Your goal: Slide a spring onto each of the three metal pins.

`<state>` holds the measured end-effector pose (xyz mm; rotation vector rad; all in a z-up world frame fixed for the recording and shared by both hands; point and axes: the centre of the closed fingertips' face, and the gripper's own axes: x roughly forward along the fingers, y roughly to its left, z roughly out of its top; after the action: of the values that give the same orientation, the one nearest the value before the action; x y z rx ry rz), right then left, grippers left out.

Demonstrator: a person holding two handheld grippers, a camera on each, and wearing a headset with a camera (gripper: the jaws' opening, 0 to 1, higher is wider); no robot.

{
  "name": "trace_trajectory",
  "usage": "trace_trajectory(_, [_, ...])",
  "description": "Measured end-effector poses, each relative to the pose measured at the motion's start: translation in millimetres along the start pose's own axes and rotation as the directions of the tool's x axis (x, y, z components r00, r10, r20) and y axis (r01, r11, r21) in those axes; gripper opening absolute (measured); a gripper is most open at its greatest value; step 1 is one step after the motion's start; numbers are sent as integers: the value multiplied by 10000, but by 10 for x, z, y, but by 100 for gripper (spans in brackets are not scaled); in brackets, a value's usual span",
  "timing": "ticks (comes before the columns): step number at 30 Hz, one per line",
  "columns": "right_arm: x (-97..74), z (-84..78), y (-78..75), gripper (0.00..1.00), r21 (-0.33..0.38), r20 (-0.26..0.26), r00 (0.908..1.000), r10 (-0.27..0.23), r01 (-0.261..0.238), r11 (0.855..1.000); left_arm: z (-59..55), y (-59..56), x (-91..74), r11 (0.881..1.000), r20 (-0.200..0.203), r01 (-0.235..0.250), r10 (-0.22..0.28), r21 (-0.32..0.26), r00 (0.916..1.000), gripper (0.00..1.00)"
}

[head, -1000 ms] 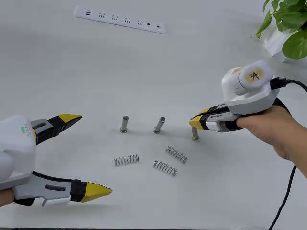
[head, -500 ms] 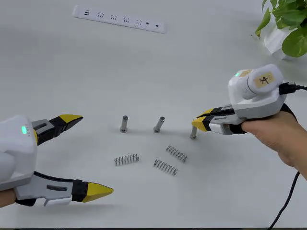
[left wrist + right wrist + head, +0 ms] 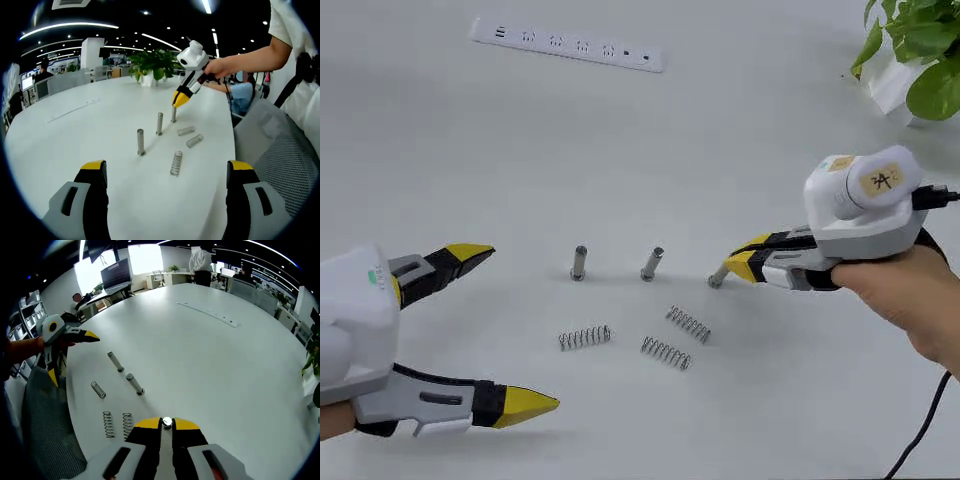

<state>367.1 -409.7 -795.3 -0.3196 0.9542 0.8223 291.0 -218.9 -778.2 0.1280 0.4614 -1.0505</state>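
Three metal pins are on the white table: the left pin (image 3: 579, 262) and the middle pin (image 3: 652, 263) stand upright, and the right pin (image 3: 718, 277) leans. My right gripper (image 3: 735, 266) is shut on the leaning pin's top, whose head (image 3: 166, 422) shows between the yellow tips. Three springs lie loose in front of the pins: one at the left (image 3: 584, 337), one in the middle (image 3: 665, 351), one at the right (image 3: 688, 323). My left gripper (image 3: 510, 327) hovers open at the near left, a hand's width from the left spring (image 3: 175, 163), holding nothing.
A white power strip (image 3: 567, 45) lies at the table's far side. A potted plant (image 3: 915, 50) stands at the far right corner. A black cable (image 3: 920, 430) trails from the right gripper toward the near right edge.
My right gripper has drawn to the right with the right pin's top in its tips, and that pin now leans instead of standing upright. The left gripper has barely moved.
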Motion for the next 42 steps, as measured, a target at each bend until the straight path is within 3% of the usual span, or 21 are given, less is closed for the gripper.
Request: trace_trajectory(42, [9,-3,30,5,-503,323,9993,-177,193,9985,20,-14,21,10000,29,41,-41,1,10000,99])
